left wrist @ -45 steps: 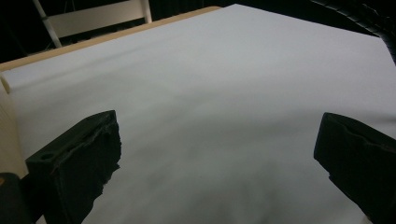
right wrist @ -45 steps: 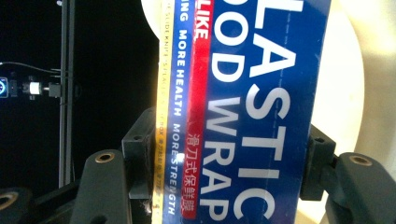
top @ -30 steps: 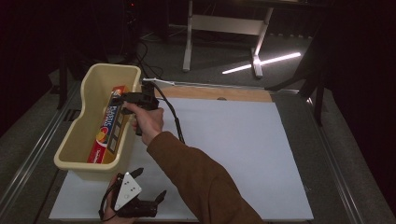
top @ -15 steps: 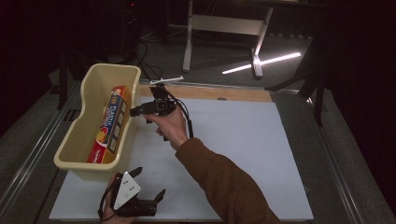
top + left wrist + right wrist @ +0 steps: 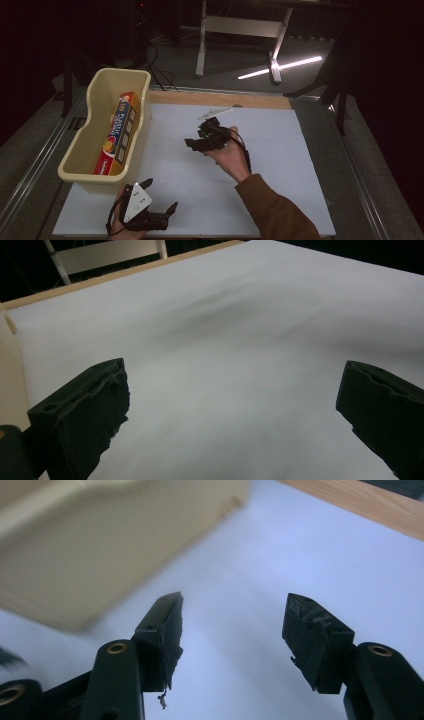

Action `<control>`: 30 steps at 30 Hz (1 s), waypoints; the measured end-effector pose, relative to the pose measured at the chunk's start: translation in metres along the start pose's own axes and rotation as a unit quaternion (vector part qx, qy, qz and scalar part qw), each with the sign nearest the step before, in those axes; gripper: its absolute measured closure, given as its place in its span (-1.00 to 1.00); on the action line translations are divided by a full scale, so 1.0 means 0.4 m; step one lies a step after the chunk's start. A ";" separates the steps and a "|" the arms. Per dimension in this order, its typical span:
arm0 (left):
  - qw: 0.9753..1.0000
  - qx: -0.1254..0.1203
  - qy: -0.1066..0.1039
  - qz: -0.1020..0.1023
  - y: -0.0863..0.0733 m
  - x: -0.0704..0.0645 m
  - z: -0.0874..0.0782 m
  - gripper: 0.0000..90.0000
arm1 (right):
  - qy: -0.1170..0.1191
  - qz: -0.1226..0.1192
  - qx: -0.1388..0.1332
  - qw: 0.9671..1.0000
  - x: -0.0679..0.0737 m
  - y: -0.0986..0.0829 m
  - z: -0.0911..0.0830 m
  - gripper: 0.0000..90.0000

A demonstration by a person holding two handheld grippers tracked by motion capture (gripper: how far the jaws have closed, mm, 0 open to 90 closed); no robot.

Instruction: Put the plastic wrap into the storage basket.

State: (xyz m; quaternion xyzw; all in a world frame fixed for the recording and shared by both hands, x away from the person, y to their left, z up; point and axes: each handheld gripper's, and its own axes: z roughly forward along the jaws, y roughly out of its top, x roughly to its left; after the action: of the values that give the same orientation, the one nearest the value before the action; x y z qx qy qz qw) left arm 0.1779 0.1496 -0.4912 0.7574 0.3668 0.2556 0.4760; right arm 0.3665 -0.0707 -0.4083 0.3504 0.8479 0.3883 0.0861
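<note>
The long foil box (image 5: 117, 132) lay lengthwise inside the cream tub (image 5: 142, 95), off to the left of the right hand-held gripper (image 5: 196, 142). It looked light and stiff, its printed card probably slick and easily dented, so a hold across the narrow width near the middle seemed best. That gripper hung empty over the white worktop (image 5: 280, 150), jaws apart. The left hand-held gripper (image 5: 162, 196), likewise spread, rested near the tub's close end.

a wooden strip (image 5: 220, 98) is running along the white table top (image 5: 280, 165) just beyond the right claw (image 5: 194, 136), and a light bar (image 5: 280, 67) is glowing far behind it.
</note>
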 end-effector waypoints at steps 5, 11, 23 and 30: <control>1.000 0.005 0.000 -0.001 0.000 0.000 0.007 -0.98 | -0.045 -0.009 -0.003 0.999 -0.060 -0.098 -0.048 -0.13; 1.000 0.006 0.001 -0.002 0.000 0.002 0.007 -0.98 | -0.087 -0.004 0.015 0.996 -0.126 -0.244 -0.089 -0.14; 1.000 0.014 0.005 -0.002 -0.003 0.000 0.018 -0.98 | -0.119 0.040 0.007 0.992 -0.197 -0.461 -0.187 -0.22; 1.000 0.017 0.009 -0.005 -0.004 0.003 0.023 -0.98 | -0.096 0.062 -0.030 0.993 -0.197 -0.510 -0.230 -0.41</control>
State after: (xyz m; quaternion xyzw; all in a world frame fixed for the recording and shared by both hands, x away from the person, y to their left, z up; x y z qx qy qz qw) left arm 0.1850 0.1459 -0.4963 0.7614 0.3788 0.2539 0.4608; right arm 0.2786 -0.2701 -0.5021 0.4352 0.8002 0.3830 0.1533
